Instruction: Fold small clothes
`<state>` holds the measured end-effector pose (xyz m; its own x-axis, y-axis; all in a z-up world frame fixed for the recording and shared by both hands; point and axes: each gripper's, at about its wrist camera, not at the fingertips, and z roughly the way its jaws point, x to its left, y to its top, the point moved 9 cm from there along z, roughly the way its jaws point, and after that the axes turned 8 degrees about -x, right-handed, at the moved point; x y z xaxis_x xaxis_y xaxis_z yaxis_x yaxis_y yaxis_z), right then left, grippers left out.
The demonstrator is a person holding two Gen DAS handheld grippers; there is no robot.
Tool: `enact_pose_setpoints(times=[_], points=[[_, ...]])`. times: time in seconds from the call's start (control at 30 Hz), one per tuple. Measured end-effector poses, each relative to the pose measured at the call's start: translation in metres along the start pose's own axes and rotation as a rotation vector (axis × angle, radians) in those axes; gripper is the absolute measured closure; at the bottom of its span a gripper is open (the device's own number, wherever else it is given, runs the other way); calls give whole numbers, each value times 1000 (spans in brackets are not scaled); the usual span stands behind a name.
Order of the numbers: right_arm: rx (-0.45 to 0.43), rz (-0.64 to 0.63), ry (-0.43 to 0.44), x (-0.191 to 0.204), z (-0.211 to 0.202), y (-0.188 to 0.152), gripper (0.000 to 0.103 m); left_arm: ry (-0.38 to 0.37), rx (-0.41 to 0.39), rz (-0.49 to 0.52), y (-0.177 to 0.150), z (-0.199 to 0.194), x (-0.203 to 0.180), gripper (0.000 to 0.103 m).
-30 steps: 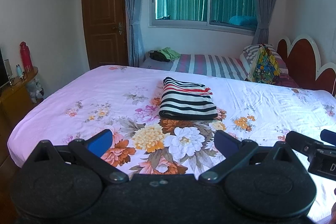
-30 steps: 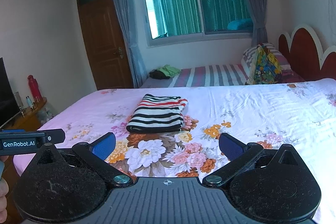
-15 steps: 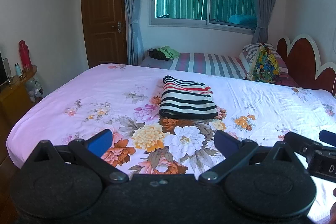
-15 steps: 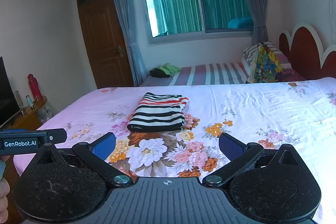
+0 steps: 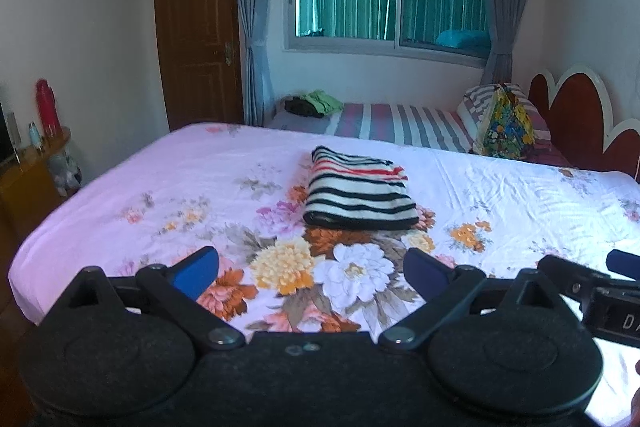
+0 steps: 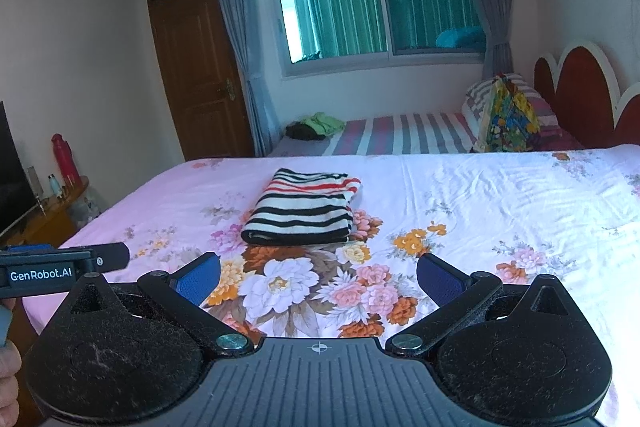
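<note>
A folded garment with black, white and red stripes [image 5: 358, 197] lies flat on the floral bed sheet [image 5: 168, 187], near the middle of the bed. It also shows in the right wrist view [image 6: 302, 209]. My left gripper [image 5: 310, 273] is open and empty, held back from the garment above the near part of the bed. My right gripper [image 6: 318, 277] is open and empty too, also short of the garment. The right gripper's body shows at the left view's right edge [image 5: 592, 287]; the left gripper's body shows at the right view's left edge [image 6: 60, 265].
A second bed with a striped cover [image 5: 400, 125] stands behind, with dark and green clothes [image 5: 314, 103] and a patterned pillow [image 5: 506, 125]. A headboard [image 5: 576, 111] is at right. A wooden cabinet with bottles [image 5: 44, 115] is at left.
Both grippers have drawn back and risen slightly from the folded garment. The garment has not moved. Both stay open.
</note>
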<state>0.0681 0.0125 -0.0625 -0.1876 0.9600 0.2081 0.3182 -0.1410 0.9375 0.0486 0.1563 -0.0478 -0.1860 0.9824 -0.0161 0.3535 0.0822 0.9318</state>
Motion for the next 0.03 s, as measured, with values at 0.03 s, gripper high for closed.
enact_pose_setpoints(times=[0.03], points=[[5,-1,-3,-1,3,-1,0,-5,0,2,1,4,-1,2]])
